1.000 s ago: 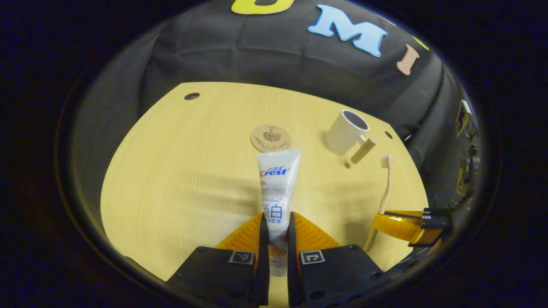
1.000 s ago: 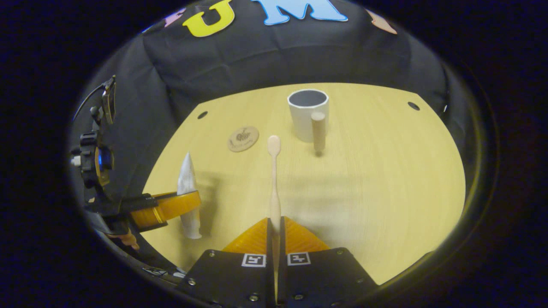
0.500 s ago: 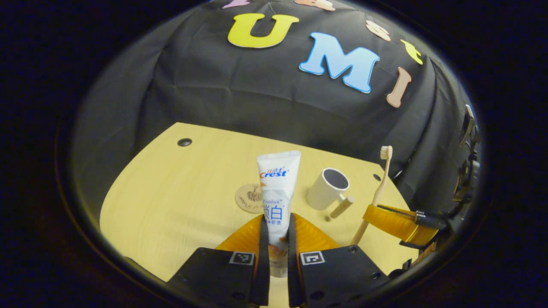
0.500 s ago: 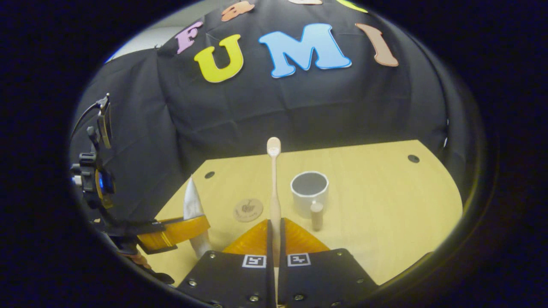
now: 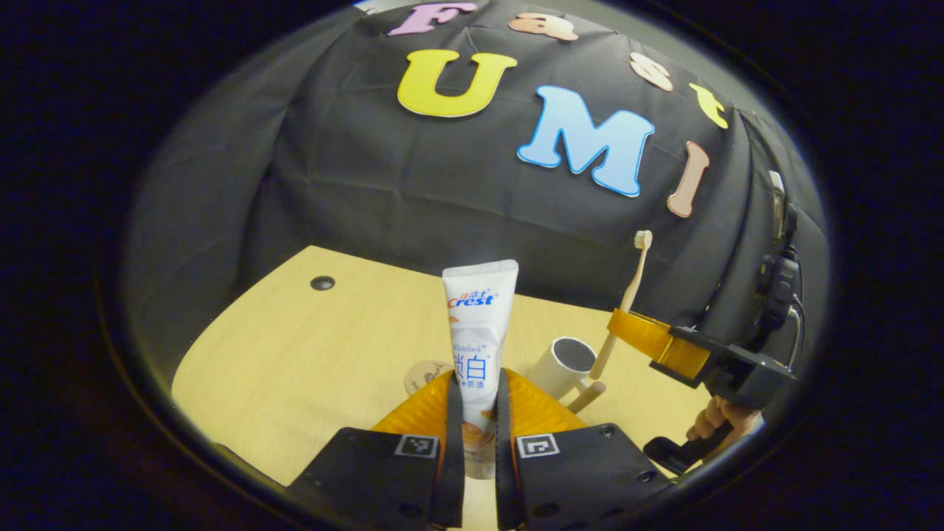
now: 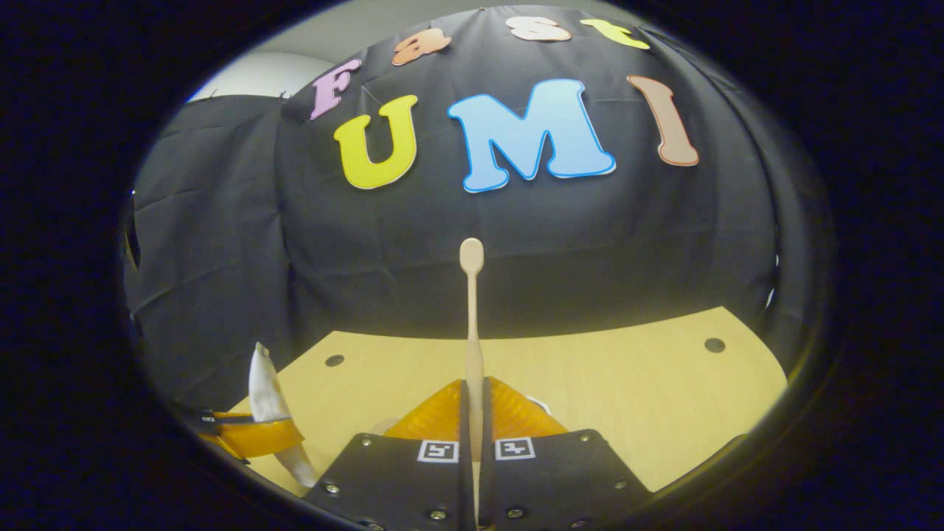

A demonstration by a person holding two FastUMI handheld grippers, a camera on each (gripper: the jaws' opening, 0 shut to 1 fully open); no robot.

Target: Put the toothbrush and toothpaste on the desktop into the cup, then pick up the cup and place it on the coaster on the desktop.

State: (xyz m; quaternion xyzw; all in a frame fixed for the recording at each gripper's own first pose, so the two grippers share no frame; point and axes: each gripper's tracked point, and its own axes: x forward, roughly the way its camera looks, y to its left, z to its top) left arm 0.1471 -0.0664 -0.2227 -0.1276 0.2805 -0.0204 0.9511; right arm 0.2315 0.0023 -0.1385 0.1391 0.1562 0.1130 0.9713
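A white toothpaste tube [image 5: 479, 324] stands upright, with my left gripper [image 5: 478, 380] shut on its lower part. Just right of it on the wooden desktop [image 5: 295, 346] is the white cup [image 5: 562, 363] with a wooden handle [image 5: 587, 396]. The round coaster [image 5: 420, 375] lies left of the cup, partly behind my finger. My right gripper [image 6: 472, 385] is shut on the beige toothbrush [image 6: 471, 310], head up. In the left gripper view the right gripper [image 5: 649, 335] holds the toothbrush [image 5: 628, 291] tilted, its lower end close above the cup. The left gripper [image 6: 254, 436] and the toothpaste tube [image 6: 264, 383] show low on the left in the right gripper view.
The desktop [image 6: 627, 369] has small dark holes [image 5: 322, 282] [image 6: 714, 344] near its far corners. Black cloth walls close the booth behind and at both sides. A hand [image 5: 712, 419] grips the right gripper's handle at the desk's right edge.
Both grippers have lifted and tilted upward, so the desk has sunk lower in both views. The right gripper has carried the toothbrush in toward the cup. Both grips are unchanged.
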